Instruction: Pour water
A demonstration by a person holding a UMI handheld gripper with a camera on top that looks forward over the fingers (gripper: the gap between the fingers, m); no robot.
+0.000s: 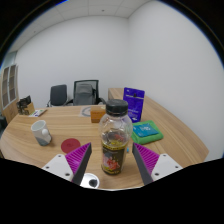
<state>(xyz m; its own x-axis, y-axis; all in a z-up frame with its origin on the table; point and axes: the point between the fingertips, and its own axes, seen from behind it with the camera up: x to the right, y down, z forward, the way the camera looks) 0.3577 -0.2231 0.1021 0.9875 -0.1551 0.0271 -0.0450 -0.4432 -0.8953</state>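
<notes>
A clear bottle (115,138) with a dark cap and a red and yellow label stands upright on the wooden table (60,125), between my fingers. My gripper (112,153) is open, with a narrow gap showing between each purple pad and the bottle's sides. A white mug (41,131) sits on the table to the left, beyond the left finger (80,160). Near it, closer to the bottle, lies a round red coaster (70,146).
Beyond the bottle are an orange cup (97,114), a purple box (134,104) standing upright and a teal flat object (147,130) on the right. Office chairs (84,92) line the table's far end by the white wall.
</notes>
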